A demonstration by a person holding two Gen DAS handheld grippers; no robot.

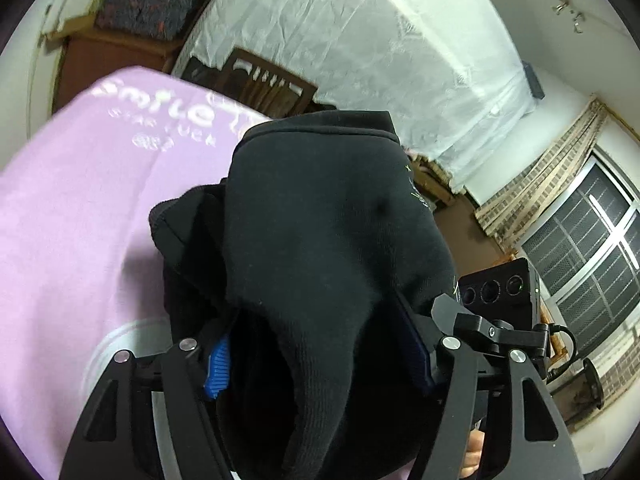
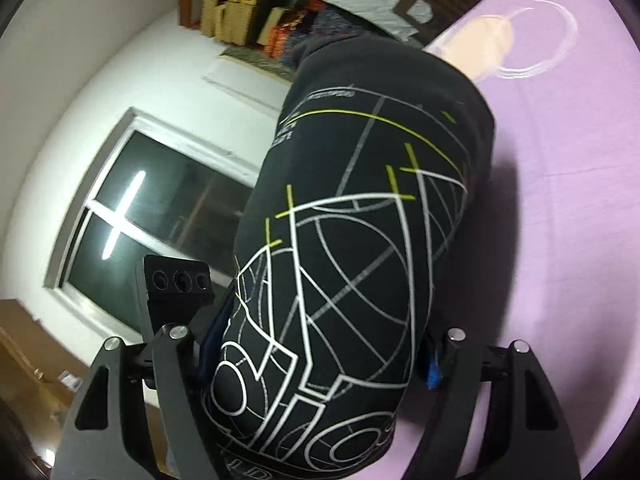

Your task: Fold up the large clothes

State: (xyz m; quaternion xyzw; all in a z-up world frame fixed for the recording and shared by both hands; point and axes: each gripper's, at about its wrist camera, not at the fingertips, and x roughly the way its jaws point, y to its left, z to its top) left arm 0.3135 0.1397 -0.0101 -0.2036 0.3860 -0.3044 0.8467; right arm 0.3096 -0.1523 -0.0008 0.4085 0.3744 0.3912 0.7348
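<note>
Item: black sweater, printed with white and yellow lines; hung above the purple sheet, bunched between both my tools; left gripper clamped on its plain side; right gripper clamped on the printed side; advice: keep both grips level, lower evenly, lay it flat.
</note>
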